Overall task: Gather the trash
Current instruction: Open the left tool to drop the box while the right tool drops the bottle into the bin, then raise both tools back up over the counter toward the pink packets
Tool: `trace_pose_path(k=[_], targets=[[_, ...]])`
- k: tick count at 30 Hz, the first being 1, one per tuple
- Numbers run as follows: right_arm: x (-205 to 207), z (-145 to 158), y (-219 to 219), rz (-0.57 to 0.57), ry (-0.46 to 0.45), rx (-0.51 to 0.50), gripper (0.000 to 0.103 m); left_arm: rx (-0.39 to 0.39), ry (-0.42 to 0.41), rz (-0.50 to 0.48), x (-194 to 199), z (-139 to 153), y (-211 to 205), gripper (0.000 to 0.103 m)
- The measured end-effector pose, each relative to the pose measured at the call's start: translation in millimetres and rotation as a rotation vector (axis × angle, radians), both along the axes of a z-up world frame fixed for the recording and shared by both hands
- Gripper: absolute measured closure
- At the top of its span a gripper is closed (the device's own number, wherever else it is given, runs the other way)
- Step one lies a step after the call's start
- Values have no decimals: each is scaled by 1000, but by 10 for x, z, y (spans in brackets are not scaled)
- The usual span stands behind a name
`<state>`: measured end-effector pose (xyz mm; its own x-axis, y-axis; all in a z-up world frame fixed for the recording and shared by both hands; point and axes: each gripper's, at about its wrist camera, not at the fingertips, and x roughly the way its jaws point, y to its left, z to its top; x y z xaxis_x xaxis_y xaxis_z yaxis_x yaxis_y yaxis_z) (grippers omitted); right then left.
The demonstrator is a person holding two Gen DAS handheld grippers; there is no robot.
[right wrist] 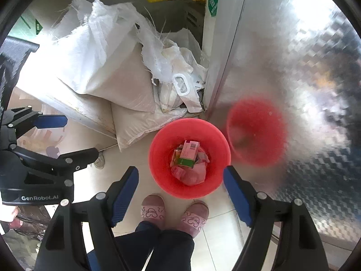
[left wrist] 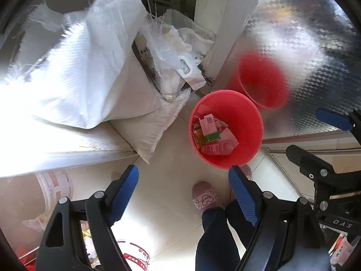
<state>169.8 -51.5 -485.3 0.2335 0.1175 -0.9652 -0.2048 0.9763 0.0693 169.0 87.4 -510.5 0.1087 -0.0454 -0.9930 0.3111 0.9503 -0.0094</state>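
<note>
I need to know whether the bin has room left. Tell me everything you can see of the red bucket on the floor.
The red bucket is round, smooth, plastic-looking, wider at the rim than at the base, and stands upright and open on the pale tiled floor. It holds trash only near the bottom: a pink carton with a barcode, a green-edged box and pink wrappers. A white woven sack lies at its rim; a patterned metal panel beside it shows its blurred red reflection. Neither gripper touches it.

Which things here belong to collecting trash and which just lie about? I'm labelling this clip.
Part of the job:
red bin
pink box and wrappers inside it
left gripper, open
right gripper, open

Just lying about:
white sacks
plastic bags
metal door
slippers
</note>
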Motion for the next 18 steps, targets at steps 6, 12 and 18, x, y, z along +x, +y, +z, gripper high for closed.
trace_pose_path(k=[6,12,18], targets=[[-137,515,11,1,-38,10,28,-21,-31,23,-150,561,63,22],[-264,1246,-3,-26,-104,-3,28,-42,-77,63,-264,1318,79,22],[-327,1950,-8,-52,-177,-42,28,-67,-147,78,-354,2067,96,22]])
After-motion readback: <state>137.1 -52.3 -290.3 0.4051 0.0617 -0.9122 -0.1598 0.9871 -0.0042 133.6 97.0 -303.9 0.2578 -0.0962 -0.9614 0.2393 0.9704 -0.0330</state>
